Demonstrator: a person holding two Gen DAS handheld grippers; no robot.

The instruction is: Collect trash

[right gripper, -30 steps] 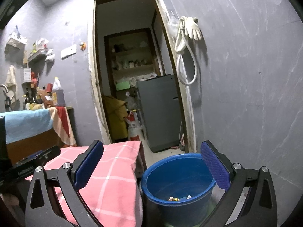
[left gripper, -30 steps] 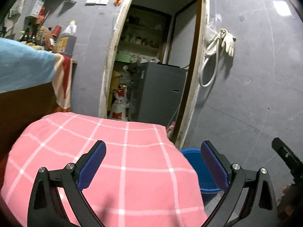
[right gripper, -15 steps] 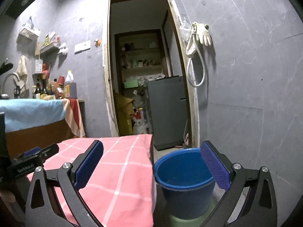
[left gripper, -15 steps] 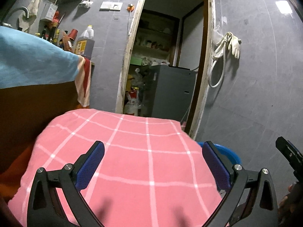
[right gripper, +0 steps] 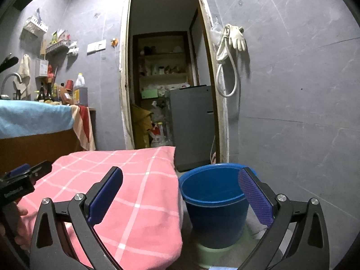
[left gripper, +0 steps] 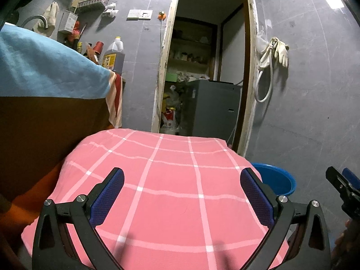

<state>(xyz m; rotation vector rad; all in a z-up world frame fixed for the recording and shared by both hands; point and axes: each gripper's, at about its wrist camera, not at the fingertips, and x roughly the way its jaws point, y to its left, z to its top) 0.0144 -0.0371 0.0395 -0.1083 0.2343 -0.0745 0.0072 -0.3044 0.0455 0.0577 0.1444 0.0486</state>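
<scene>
A blue bucket stands on a pale green stool just right of a table under a pink checked cloth. Its inside is hidden from this low angle. In the left wrist view only its rim shows past the cloth. My left gripper is open and empty over the cloth. My right gripper is open and empty, level with the bucket's rim, its right pad in front of the bucket. No loose trash shows.
An open doorway with a grey appliance and cluttered shelves lies behind. A counter with a blue cloth and bottles stands at left. Gloves and a hose hang on the grey wall at right.
Both grippers have dropped lower and pulled back. The bucket's inside, seen with scraps a second ago, is now hidden behind its rim. Both grippers stay open.
</scene>
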